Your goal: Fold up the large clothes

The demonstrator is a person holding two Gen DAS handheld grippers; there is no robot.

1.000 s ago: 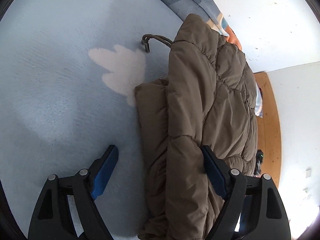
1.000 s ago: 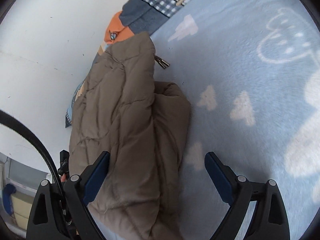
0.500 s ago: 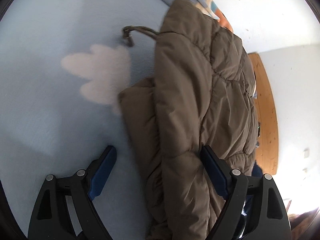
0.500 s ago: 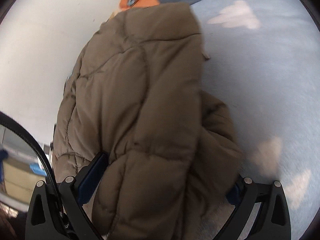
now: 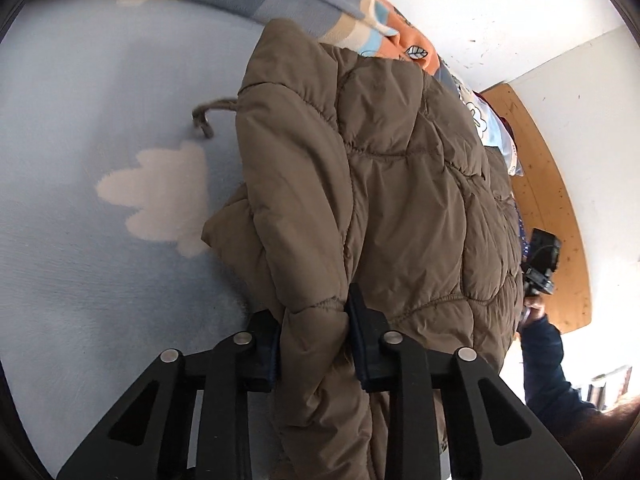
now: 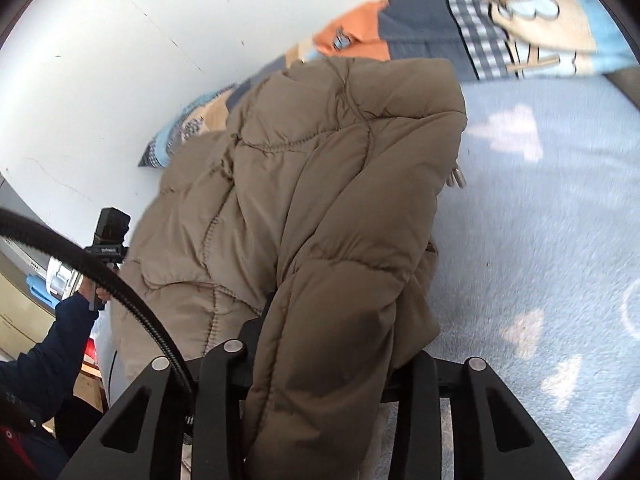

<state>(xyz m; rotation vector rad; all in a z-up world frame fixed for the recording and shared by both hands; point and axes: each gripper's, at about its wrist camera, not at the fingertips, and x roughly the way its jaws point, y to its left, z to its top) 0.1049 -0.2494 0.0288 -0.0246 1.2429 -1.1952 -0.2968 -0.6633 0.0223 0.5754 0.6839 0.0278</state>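
While the left gripper [image 5: 314, 338] has just closed on the near hem of the brown puffer jacket [image 5: 372, 184], the jacket's long axis runs straight away over the blue blanket [image 5: 80, 240]; right gripper [image 6: 332, 344], likewise just closed, pinches same near edge w/ equal reach.

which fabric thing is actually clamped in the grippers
The brown quilted puffer jacket; the pale blue cloud-print blanket and the patchwork quilt lie untouched.
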